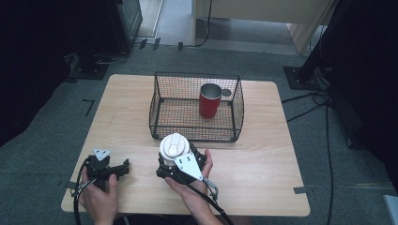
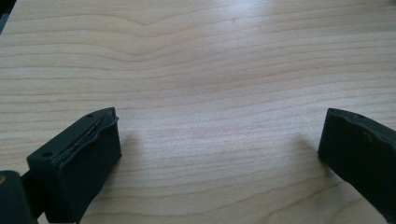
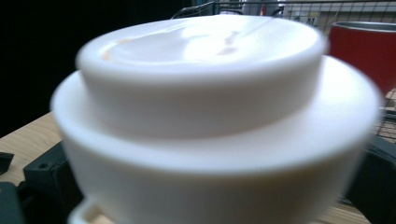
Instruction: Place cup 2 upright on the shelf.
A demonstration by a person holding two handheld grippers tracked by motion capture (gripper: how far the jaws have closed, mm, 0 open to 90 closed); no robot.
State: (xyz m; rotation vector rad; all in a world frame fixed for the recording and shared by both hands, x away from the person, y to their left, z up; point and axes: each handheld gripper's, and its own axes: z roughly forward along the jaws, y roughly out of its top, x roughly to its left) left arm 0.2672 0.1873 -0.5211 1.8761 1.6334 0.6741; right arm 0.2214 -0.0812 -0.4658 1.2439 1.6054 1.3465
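A white cup with a white lid (image 1: 174,146) stands upright just in front of the wire basket (image 1: 195,133). My right gripper (image 1: 175,157) is shut on it, low on its body. In the right gripper view the lid (image 3: 205,107) looms very close and blurred, with a black jaw at either lower corner. A red metal cup (image 1: 210,100) stands upright inside the basket, toward its right side, also seen as the red cup (image 3: 362,51) behind the lid. My left gripper (image 1: 121,168) rests on the table's front left, open, with bare wood between its jaws (image 2: 219,154).
The wooden table (image 1: 263,159) has bare wood to the right of the basket and along its front right. The black basket sits at the table's middle back, open on top. Cables and stand bases lie on the grey floor around the table.
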